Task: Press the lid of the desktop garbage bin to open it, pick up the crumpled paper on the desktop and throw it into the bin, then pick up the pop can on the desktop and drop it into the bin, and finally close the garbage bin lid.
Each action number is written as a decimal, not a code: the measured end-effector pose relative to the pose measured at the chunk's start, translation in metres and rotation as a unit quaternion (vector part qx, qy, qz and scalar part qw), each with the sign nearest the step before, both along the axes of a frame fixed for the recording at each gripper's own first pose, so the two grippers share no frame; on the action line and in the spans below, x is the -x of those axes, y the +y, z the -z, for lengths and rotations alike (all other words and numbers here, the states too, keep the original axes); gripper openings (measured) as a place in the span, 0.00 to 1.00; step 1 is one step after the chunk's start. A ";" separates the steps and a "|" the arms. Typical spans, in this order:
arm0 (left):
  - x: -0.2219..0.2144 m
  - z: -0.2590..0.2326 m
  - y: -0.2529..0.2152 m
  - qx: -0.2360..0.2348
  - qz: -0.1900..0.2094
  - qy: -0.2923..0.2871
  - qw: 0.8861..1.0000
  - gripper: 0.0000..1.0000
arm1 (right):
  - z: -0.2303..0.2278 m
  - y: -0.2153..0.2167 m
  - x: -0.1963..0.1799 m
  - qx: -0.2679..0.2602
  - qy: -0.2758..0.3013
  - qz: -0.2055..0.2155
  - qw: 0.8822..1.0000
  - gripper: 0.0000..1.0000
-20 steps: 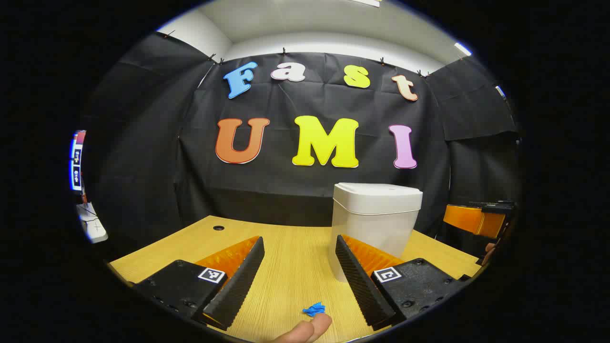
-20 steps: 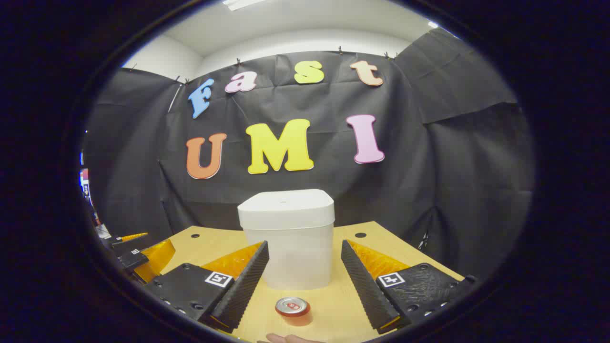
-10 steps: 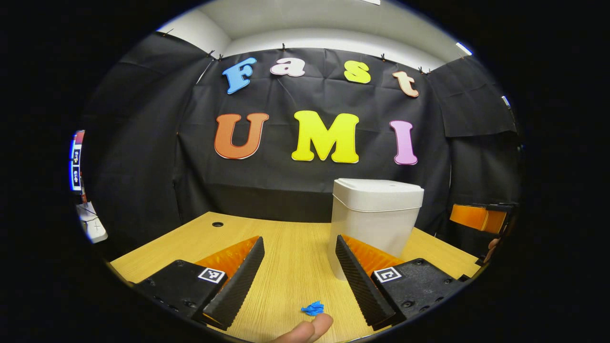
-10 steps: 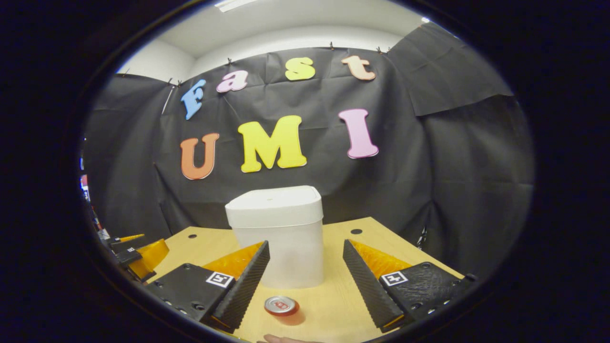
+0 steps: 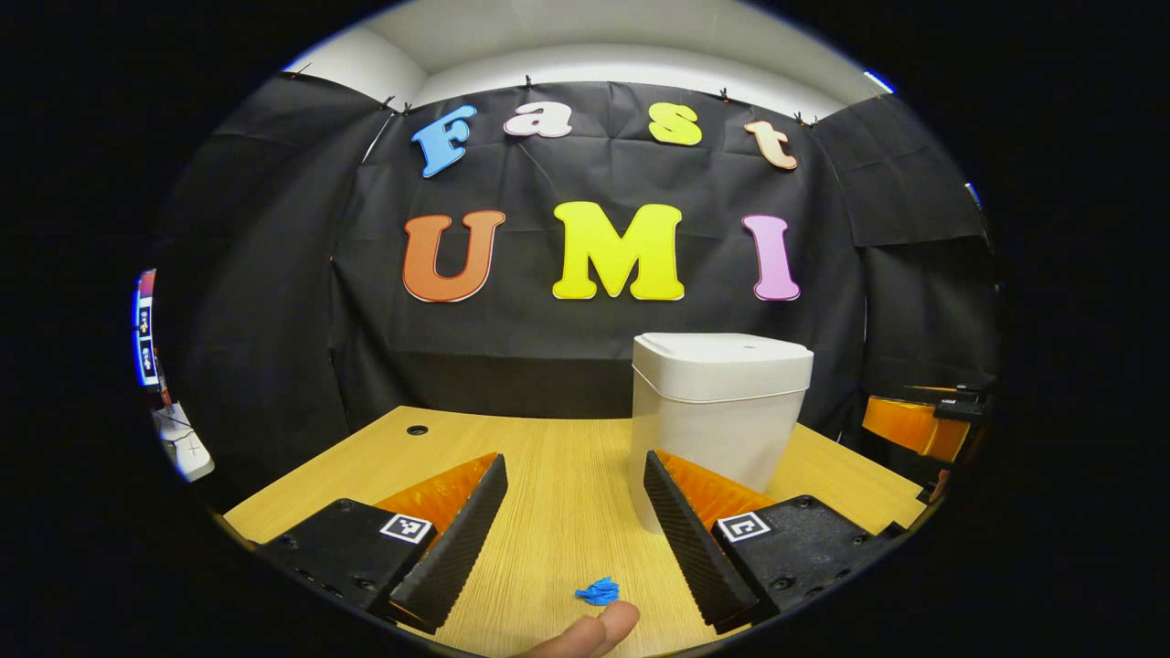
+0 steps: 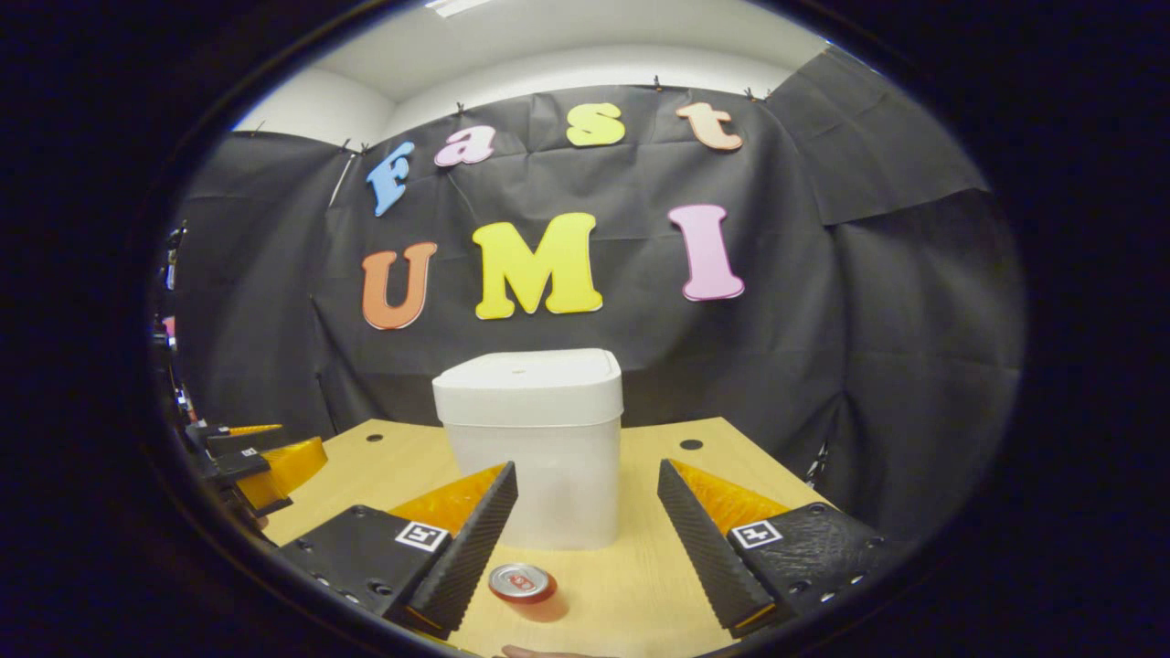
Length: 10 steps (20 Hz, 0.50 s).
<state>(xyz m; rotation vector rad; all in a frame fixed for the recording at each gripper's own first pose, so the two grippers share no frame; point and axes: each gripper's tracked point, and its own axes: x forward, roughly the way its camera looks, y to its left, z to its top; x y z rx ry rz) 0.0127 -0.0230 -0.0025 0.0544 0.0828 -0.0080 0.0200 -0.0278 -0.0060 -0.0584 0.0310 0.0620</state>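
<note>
Bin [image 5: 717,411] lid shut, contents hidden; pop can [image 6: 521,585] partly behind hand-held gripper [image 6: 585,530]

Black cloth wall [image 5: 567,347] behind wooden desk [image 5: 558,475]; white ceiling [image 5: 622,37] above.

Bright overhead light, fisheye-warped edges

One garbage bin [image 5: 718,411], one crumpled paper [image 5: 597,591], one pop can [image 6: 522,584], two hand-held grippers [image 5: 574,521] [image 6: 587,539].
</note>
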 end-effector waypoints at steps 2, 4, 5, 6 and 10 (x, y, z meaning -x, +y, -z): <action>-0.003 -0.001 -0.006 -0.003 0.004 0.004 1.000 0.97 | -0.002 0.003 -0.005 0.016 -0.004 -0.002 1.000 0.96; -0.005 -0.006 -0.009 -0.007 0.004 0.004 1.000 0.97 | -0.009 0.006 -0.009 0.024 -0.014 -0.009 1.000 0.95; -0.007 -0.009 -0.008 -0.007 -0.002 0.003 1.000 0.97 | -0.012 0.007 -0.010 0.024 -0.019 -0.010 0.999 0.95; -0.008 -0.010 -0.007 -0.008 -0.007 0.007 1.000 0.97 | -0.019 0.007 -0.010 0.023 -0.025 -0.012 0.999 0.94; -0.012 -0.016 -0.022 -0.009 -0.008 0.010 1.000 0.97 | -0.041 0.006 -0.019 0.024 -0.046 -0.017 0.999 0.83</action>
